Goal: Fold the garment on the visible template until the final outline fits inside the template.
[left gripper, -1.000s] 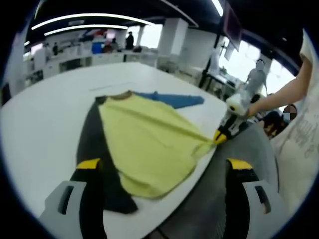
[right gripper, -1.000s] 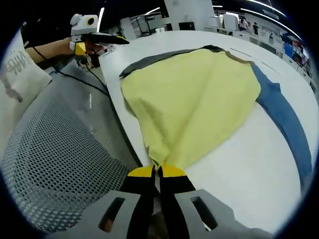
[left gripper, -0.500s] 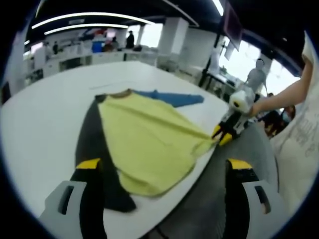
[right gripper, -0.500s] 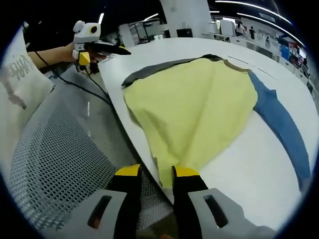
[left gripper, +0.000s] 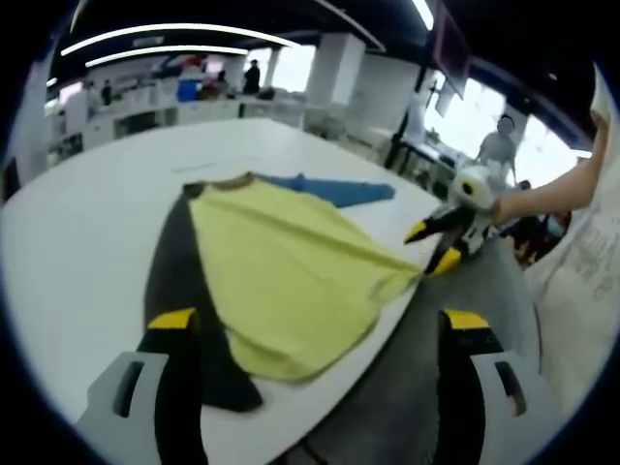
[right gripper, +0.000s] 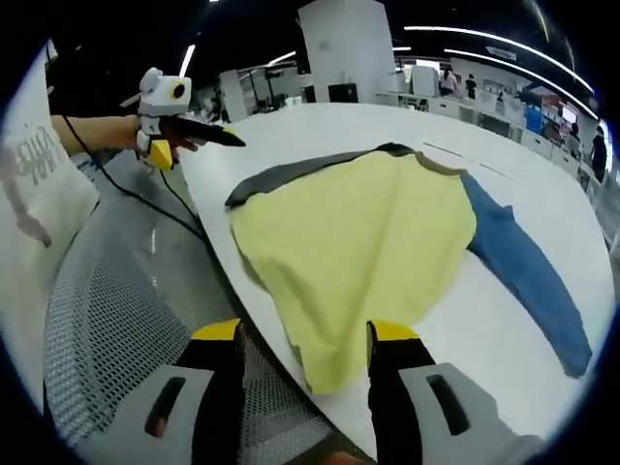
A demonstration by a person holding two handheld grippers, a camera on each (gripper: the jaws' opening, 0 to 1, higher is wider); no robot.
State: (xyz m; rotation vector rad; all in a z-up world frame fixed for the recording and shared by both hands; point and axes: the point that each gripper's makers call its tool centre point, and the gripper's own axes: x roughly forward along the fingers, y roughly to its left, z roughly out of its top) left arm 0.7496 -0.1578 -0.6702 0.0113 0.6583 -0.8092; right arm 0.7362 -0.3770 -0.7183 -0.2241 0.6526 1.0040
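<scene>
- Garment [right gripper: 358, 232]: yellow body with a grey left sleeve [left gripper: 174, 281] and a blue right sleeve [right gripper: 523, 276], lying flat on the white table [left gripper: 77, 242]. The hem corner reaches the table's near edge and sits just beyond the right gripper's jaws. No template outline can be made out under the cloth.
- Right gripper [right gripper: 305, 339]: jaws spread apart, holding nothing; the yellow hem corner lies between and just ahead of them. In the left gripper view this tool [left gripper: 436, 242] is near the hem corner, apart from it.
- Left gripper [left gripper: 308, 320]: jaws wide apart, empty, hovering near the grey sleeve and lower hem. In the right gripper view it [right gripper: 184, 131] hangs off the table's far corner.
- Grey mesh surface [right gripper: 126, 320]: beside the table edge, below the hem.
- Change from one second back: the right gripper was then pinching the hem corner taut; it has since let go and drawn back, and the cloth has relaxed.
- Risk: the hem corner lies at the table edge, so a careless regrasp could drag fabric over the edge; the body is still spread wide, so folding appears largely undone.
</scene>
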